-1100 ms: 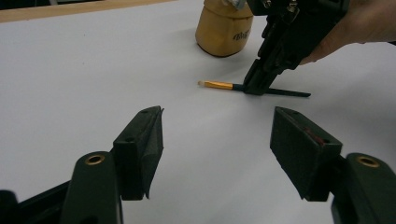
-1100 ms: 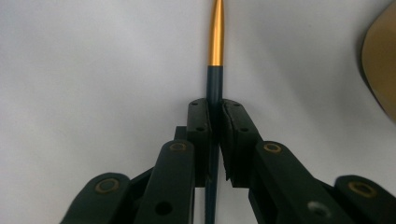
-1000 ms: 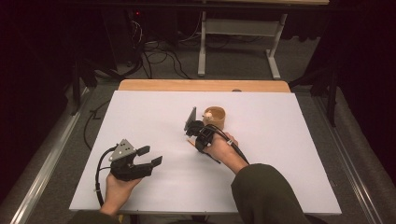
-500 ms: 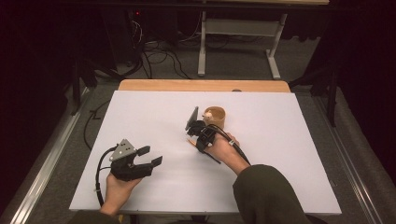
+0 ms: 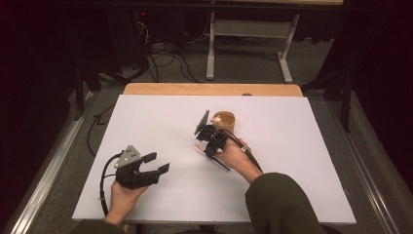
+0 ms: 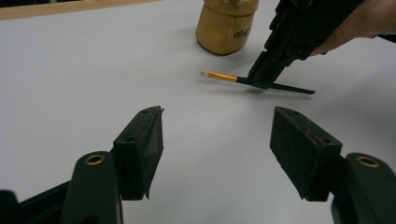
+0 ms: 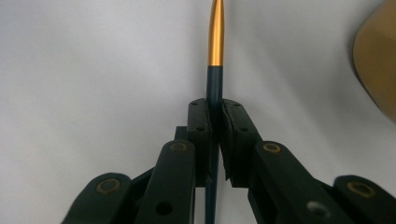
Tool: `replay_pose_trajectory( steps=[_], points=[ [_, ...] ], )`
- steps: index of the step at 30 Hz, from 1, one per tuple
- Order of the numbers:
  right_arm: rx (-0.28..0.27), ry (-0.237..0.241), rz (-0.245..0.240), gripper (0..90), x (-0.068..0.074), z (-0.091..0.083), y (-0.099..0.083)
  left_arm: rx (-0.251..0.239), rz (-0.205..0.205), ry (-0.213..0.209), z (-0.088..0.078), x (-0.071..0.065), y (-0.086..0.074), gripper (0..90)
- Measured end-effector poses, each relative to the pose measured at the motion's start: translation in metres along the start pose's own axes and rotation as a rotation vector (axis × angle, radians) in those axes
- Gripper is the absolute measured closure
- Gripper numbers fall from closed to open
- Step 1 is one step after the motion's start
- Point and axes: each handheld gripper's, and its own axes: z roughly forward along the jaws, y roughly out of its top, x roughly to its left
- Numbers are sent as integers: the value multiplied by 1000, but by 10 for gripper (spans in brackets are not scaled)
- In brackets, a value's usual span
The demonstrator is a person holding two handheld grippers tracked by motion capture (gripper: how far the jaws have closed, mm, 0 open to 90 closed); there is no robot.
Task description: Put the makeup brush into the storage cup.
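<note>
A: What's nearest the person?

B: The left gripper (image 5: 155, 165), held low at the near left of the white table (image 5: 302, 146). Its jaws stand wide apart with bare table between them, and it grips nothing. A cable (image 5: 103, 180) loops from it past the hand (image 5: 124, 194).

A: And in its own view?

B: The two black pads (image 6: 144, 144) sit far apart at the bottom, and beyond them lies the brush.

A: Where is the brush exactly?

B: Near the middle of the table, just this side of the cup. In the left gripper view the brush (image 6: 229, 77) lies nearly flat on the table, pale bristle tip to the left, then a gold ferrule, then the dark handle running right.

A: Is anything holding it?

B: Yes. The right gripper (image 5: 210, 142) is clamped on the dark handle. In the right gripper view the jaws are pressed together with the handle pinched between the pads (image 7: 198, 121), and the gold ferrule sticks out beyond them. The right hand (image 5: 234, 155) comes in from the sleeve (image 5: 282, 204) at the bottom.

A: What's farther off?

B: A tan cup (image 5: 225, 121) stands upright just past the right gripper, near the brush but not touching it as far as I can tell. Something pale sits inside; I can't tell what. Beyond the white sheet runs the table's wooden edge (image 5: 214, 89).
</note>
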Motion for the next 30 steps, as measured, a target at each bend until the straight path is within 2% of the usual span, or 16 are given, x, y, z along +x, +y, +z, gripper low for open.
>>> replay_pose_trajectory(
  steps=[5,6,7,10,11,12,14,20,22,24,25,28,30],
  points=[
    [-1,12,0,848,0,0,-3,-2,1,-2,1,-1,0,353],
    [-1,14,12,849,0,-1,-3,-2,2,-3,0,0,0,352],
    [-4,9,-1,848,-1,-1,-3,-2,0,-2,0,0,0,352],
    [-10,14,26,849,-1,-3,-4,2,3,-1,0,0,0,353],
    [-15,16,22,849,-1,-4,-4,0,4,-2,0,0,0,353],
    [-5,13,42,848,0,-6,-5,1,4,-1,0,0,0,353],
    [-27,16,13,849,-2,-7,-6,0,0,-1,0,0,0,353],
    [-67,29,14,849,-1,-14,-9,0,1,0,0,0,0,353],
    [-81,24,-9,849,-1,-16,-10,0,-2,0,1,1,0,353],
    [-85,28,6,849,-1,-18,-12,0,-2,-1,1,0,0,353],
    [-92,26,-6,849,-2,-19,-12,-1,0,-1,1,-1,0,353],
    [-113,26,-2,849,-4,-22,-15,-1,-3,1,1,0,0,353],
    [-122,34,13,849,-4,-24,-17,0,-5,1,1,0,0,353]
  ],
)
